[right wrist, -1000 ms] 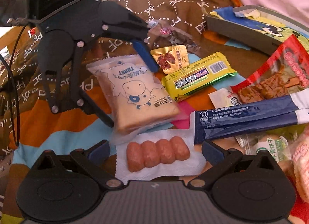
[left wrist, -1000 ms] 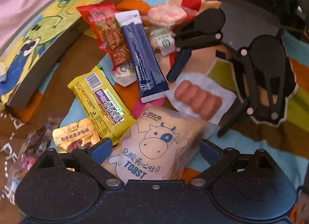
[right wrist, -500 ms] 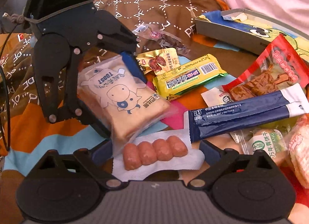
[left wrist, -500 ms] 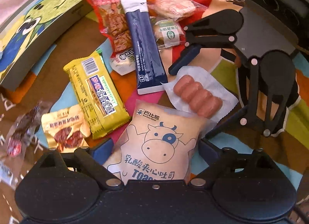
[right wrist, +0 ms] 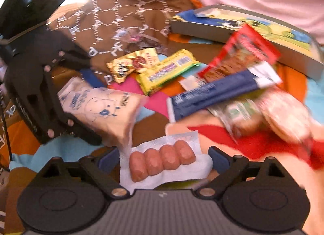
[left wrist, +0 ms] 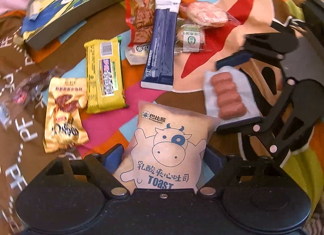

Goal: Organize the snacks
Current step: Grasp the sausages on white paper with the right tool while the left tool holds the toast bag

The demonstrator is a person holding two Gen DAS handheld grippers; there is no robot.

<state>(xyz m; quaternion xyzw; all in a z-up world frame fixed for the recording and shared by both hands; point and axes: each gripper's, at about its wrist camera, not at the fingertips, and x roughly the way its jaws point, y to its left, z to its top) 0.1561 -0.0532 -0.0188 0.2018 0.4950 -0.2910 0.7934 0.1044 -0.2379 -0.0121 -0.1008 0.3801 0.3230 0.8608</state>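
A tan toast packet (left wrist: pixel 170 143) printed with a cow sits between the blue fingers of my left gripper (left wrist: pixel 163 154), which is shut on it. The right wrist view shows that packet (right wrist: pixel 101 107) tilted and held up off the blanket. My right gripper (right wrist: pixel 162 155) is shut on a white pack of small sausages (right wrist: pixel 162 160). In the left wrist view the sausage pack (left wrist: pixel 226 95) hangs at the right between the right gripper's fingers, close beside the toast packet.
On the patterned blanket lie a yellow bar (left wrist: pixel 104 77), a gold pouch (left wrist: pixel 62 113), a navy stick pack (left wrist: pixel 162 46), a red pouch (left wrist: pixel 139 12) and wrapped round cakes (left wrist: pixel 204 14). A cartoon-printed box (left wrist: pixel 77 2) stands at the back left.
Both grippers closed in on their packets. The toast packet tilted up off the blanket, and the sausage pack moved away from the navy stick pack with the right gripper.
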